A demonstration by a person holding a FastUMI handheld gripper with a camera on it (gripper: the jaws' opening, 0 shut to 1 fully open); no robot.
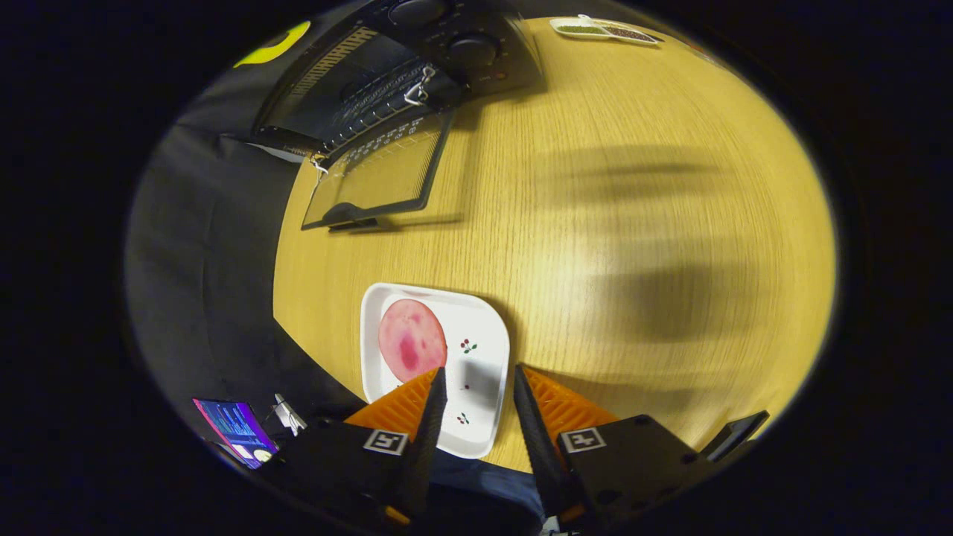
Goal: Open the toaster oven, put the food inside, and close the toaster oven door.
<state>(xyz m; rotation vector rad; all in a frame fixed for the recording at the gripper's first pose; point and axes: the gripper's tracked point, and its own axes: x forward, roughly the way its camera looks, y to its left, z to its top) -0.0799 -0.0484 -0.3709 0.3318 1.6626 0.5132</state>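
Note:
A black toaster oven (417,67) stands at the far end of the wooden table (633,223), its glass door (376,175) folded down flat and its wire rack showing inside. A round pink slice of food (412,340) lies on a white square plate (476,372) just ahead of my fingers. My gripper (479,383) hovers above the plate's near half, open, with nothing between its fingers (434,406). The left finger overlaps the slice's near edge in the view; whether it touches I cannot tell.
A small white dish (604,30) with dark contents sits at the table's far right corner. Two dials are on the oven's right panel (469,48). A lit screen (237,428) shows below the table's near left edge. Broad bare wood lies right of the plate.

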